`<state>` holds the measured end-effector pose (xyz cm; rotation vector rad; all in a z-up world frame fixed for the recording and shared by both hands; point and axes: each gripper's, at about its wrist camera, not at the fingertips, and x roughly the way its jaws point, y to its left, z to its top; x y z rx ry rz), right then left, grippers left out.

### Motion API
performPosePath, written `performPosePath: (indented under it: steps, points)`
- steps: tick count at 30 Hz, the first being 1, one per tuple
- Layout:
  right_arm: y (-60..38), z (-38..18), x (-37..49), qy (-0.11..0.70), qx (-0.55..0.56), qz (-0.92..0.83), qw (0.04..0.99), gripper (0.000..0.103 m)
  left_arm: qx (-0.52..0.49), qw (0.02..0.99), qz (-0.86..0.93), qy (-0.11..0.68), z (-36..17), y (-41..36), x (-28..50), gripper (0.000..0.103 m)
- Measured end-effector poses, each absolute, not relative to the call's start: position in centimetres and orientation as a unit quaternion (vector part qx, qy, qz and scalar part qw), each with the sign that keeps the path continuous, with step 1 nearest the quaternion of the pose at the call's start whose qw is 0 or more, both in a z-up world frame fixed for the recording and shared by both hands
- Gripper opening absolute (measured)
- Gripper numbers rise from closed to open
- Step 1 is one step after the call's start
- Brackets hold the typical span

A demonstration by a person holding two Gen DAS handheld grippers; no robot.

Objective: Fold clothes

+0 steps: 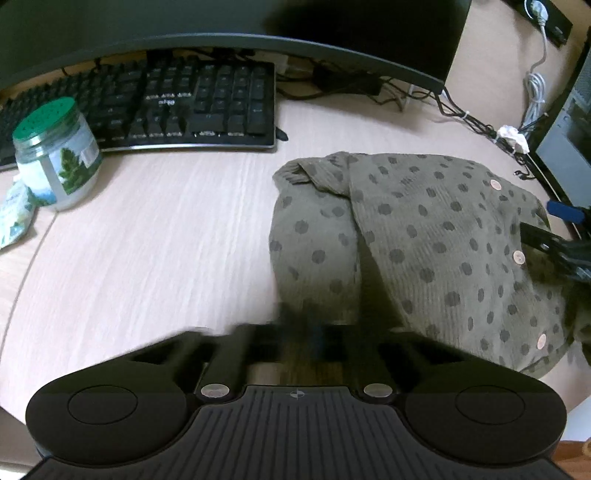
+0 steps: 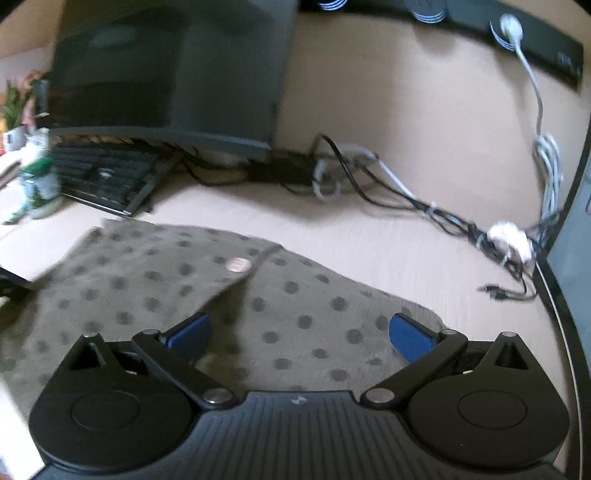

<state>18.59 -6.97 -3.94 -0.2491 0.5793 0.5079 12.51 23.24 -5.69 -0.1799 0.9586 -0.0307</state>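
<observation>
An olive green garment (image 1: 424, 236) with dark dots and pinkish buttons lies partly folded on the pale wooden desk (image 1: 166, 240). My left gripper (image 1: 301, 326) is at the garment's near left edge. Its fingers are blurred and drawn together, shut on the cloth there. My right gripper (image 2: 299, 338) hovers just over the garment (image 2: 288, 310) with its blue pads (image 2: 188, 336) wide apart and nothing between them. In the left wrist view it shows at the garment's right side as a blue pad (image 1: 565, 211).
A black keyboard (image 1: 177, 103) and a dark monitor (image 1: 221, 26) stand at the back. A jar with a green lid (image 1: 55, 151) sits at the left. Tangled cables (image 2: 388, 188) and a white wad (image 2: 511, 240) lie behind the garment. A second screen (image 1: 569, 129) bounds the right.
</observation>
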Motion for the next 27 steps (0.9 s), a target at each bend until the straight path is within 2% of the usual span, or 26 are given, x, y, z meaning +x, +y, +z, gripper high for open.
performPosePath:
  steps: [5, 8, 11, 14, 16, 18, 20, 22, 27]
  points:
    - [-3.2, -1.8, 13.3, 0.258, -0.141, 0.374, 0.880, 0.103, -0.189, 0.881, -0.063, 0.430, -3.6, 24.0, 12.6, 0.005]
    - [0.7, -2.4, 10.5, 0.250, -0.170, 0.438, 0.847, 0.103, -0.229, 0.873, -0.093, 0.421, -2.4, 23.8, 13.6, 0.004]
    - [5.0, -4.6, 9.1, 0.236, -0.213, 0.429, 0.845, 0.103, -0.256, 0.860, -0.117, 0.426, -2.5, 22.9, 14.7, 0.004]
    - [7.9, -7.1, 9.6, 0.223, -0.264, 0.386, 0.855, 0.093, -0.251, 0.860, -0.121, 0.428, -2.2, 21.8, 15.4, 0.004]
    - [8.0, -7.5, 9.9, 0.227, -0.262, 0.386, 0.855, 0.093, -0.238, 0.868, -0.115, 0.421, -1.5, 21.8, 15.2, 0.004]
    - [7.5, -7.3, 9.9, 0.232, -0.252, 0.394, 0.853, 0.091, -0.225, 0.876, -0.108, 0.413, -0.8, 21.8, 15.0, 0.013]
    - [6.8, -7.0, 9.9, 0.237, -0.241, 0.403, 0.851, 0.091, -0.180, 0.890, -0.074, 0.412, -0.5, 22.7, 14.0, 0.039]
    - [6.2, -6.9, 9.9, 0.240, -0.230, 0.411, 0.849, 0.091, -0.136, 0.897, -0.035, 0.420, -0.8, 23.7, 13.2, 0.043]
    - [4.6, -5.9, 9.4, 0.246, -0.195, 0.428, 0.848, 0.091, -0.098, 0.879, 0.006, 0.467, -4.5, 24.6, 12.2, 0.040]
